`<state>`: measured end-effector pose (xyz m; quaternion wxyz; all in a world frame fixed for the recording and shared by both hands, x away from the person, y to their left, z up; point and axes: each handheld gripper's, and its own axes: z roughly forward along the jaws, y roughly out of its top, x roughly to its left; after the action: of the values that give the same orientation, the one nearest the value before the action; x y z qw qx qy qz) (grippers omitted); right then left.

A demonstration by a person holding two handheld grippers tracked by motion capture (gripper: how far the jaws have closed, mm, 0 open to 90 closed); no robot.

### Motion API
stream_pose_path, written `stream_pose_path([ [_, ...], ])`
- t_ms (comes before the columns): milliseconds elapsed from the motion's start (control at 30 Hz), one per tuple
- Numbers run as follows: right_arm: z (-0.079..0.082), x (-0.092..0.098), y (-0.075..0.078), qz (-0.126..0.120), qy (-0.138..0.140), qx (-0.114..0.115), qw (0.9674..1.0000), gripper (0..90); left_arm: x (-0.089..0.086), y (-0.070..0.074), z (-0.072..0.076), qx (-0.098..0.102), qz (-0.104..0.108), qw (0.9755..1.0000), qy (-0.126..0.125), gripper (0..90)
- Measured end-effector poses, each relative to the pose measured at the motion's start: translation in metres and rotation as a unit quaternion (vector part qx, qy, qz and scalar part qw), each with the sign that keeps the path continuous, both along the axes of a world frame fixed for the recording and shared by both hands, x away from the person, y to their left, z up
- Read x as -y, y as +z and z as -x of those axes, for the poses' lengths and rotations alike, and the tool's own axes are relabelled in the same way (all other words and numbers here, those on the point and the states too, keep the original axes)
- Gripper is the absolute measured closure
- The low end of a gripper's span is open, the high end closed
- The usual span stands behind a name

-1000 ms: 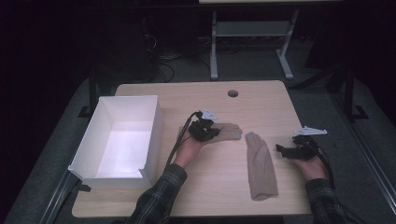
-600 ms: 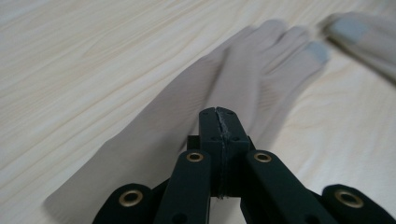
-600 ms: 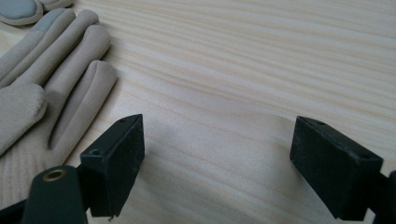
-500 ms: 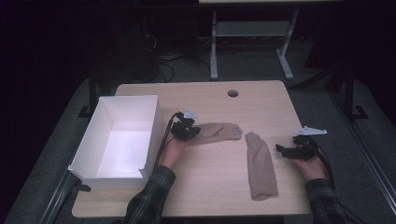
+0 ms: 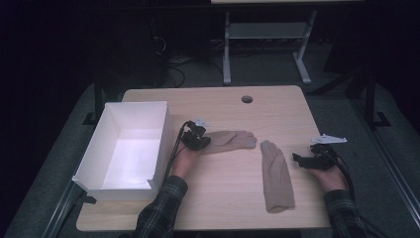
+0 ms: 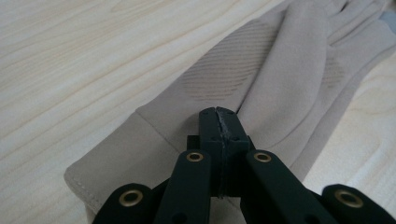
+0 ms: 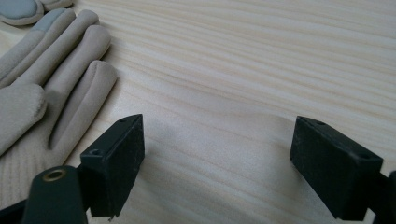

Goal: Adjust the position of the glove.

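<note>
Two beige gloves lie on the wooden table [image 5: 223,208]. One glove [image 5: 233,140] lies crosswise, its fingers pointing right. My left gripper [image 5: 200,141] is at its cuff end, next to the white box. In the left gripper view the jaws of the left gripper [image 6: 219,114] are shut tight over this glove [image 6: 280,60], pinching a fold of fabric. The second glove [image 5: 276,173] lies lengthwise, fingers away from the person. To its right, my right gripper [image 5: 299,158] is low over bare wood. The right gripper [image 7: 217,154] is open and holds nothing, with the second glove [image 7: 56,84] to its left.
An empty white box [image 5: 163,129] stands on the left part of the table, close to the left hand. A round cable hole [image 5: 246,99] is near the far edge. Beyond the table a metal frame stands on a dark floor.
My left gripper has moved left toward the white box and a little lower, still shut, and the crosswise glove has shifted slightly left with it. The right gripper and the second glove stayed put.
</note>
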<state>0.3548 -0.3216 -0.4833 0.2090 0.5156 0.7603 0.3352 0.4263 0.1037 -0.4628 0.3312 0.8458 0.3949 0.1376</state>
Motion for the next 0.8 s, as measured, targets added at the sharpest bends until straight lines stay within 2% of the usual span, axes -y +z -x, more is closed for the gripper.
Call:
stream_pose_path([
  [100,0.0,0.0,0.0,0.0,0.0,0.0,1.0,17.4,0.0,0.0,0.004,-0.001,-0.002,1.0,-0.004,89.7],
  [167,0.0,0.0,0.0,0.0,0.0,0.0,1.0,17.4,0.001,0.0,0.008,-0.003,0.005,1.0,-0.003,89.7],
  [467,0.0,0.0,0.0,0.0,0.001,0.0,1.0,17.4,0.006,0.003,0.028,-0.013,-0.012,0.9995,-0.025,89.7],
  [600,0.0,0.0,0.0,0.0,0.001,0.0,1.0,17.4,0.009,0.004,0.042,-0.016,-0.015,0.9986,-0.048,89.7],
  [800,0.0,0.0,0.0,-0.001,0.0,0.0,1.0,17.4,0.01,0.004,0.053,-0.028,-0.009,0.9971,-0.07,89.7],
])
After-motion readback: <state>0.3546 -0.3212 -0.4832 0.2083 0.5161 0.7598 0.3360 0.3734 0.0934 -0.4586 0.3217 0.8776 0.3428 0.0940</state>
